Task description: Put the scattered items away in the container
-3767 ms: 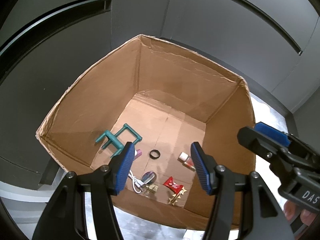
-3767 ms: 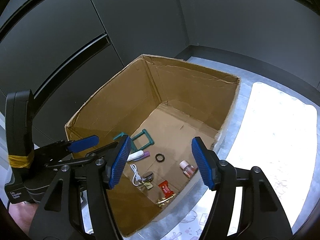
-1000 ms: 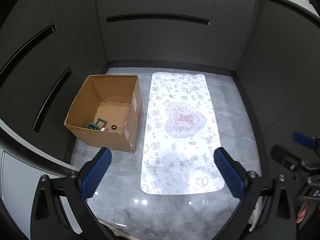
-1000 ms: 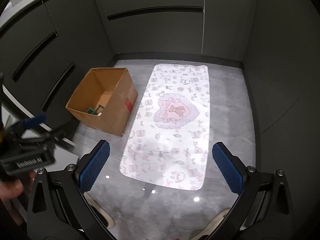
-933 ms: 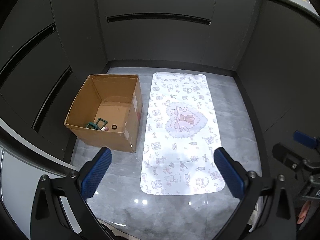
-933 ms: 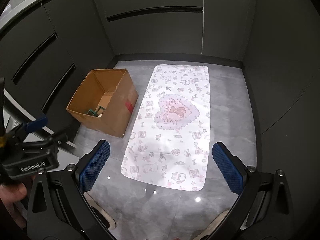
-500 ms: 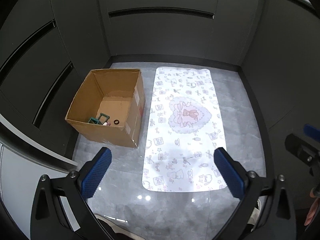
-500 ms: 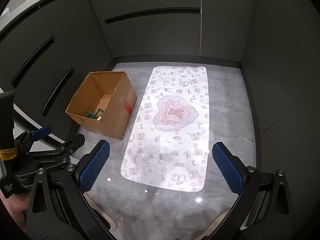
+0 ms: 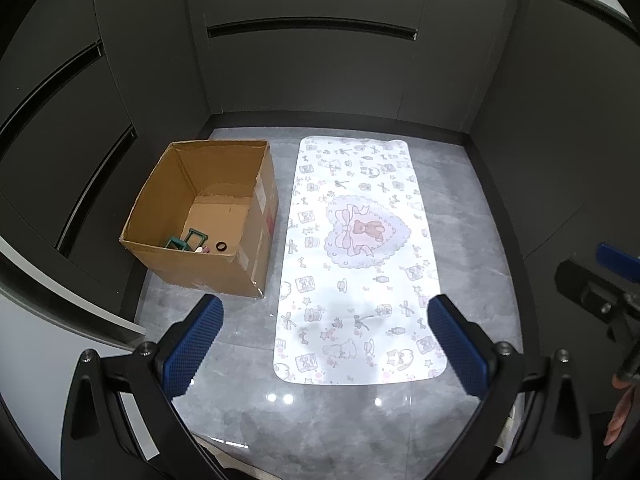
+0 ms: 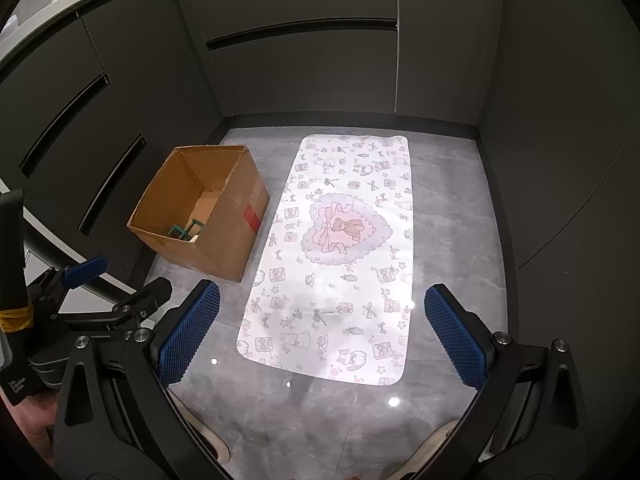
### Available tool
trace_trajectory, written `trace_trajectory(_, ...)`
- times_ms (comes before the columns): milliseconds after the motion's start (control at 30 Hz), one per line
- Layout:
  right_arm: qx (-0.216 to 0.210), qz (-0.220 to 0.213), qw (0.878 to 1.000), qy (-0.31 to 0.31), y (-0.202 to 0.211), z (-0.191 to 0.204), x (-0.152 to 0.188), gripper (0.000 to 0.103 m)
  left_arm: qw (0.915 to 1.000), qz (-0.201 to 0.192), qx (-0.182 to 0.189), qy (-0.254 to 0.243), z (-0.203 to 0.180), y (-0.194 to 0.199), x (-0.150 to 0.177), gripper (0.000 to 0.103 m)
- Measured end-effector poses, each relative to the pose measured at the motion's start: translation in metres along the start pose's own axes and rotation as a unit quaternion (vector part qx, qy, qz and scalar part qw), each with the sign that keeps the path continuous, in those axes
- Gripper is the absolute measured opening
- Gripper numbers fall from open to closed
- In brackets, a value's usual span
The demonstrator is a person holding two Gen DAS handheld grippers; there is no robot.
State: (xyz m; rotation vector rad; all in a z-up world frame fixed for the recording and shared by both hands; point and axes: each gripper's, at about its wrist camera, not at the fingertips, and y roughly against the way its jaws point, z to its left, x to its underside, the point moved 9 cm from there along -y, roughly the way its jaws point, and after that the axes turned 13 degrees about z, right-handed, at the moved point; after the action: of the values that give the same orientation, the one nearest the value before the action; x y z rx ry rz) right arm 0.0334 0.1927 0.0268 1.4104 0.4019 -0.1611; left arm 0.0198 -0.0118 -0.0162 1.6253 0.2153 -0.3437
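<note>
We're looking down on a grey tiled floor [image 9: 472, 248] hemmed in by dark cabinet fronts, with a white patterned mat [image 9: 356, 256] laid out along its middle and a brown cardboard box [image 9: 168, 196] standing just beside the mat's left edge. Inside the box we can make out a green frame-like toy [image 9: 187, 239], a small dark ring [image 9: 221, 246] and a pale little piece next to them; anything closer to the near wall is hidden from us. The mat and the floor around it show nothing loose, so we'd judge the gathering is done or all but done, and the next move calls only for a last look around for strays. Our left gripper [image 9: 326, 344] is spread wide, with nothing between its blue pads and touching nothing. Our right gripper [image 10: 322, 334] matches it, wide apart and empty, hanging high above the mat's near end.
</note>
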Motion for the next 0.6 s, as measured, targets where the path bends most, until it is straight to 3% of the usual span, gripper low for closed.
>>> trace_trajectory(600,0.005,0.007,1.000,0.001,-0.0076,0.0031,0.0020,0.103,0.9998,-0.016,0.012,-0.002,-0.0019,0.0074,-0.0032,0.102)
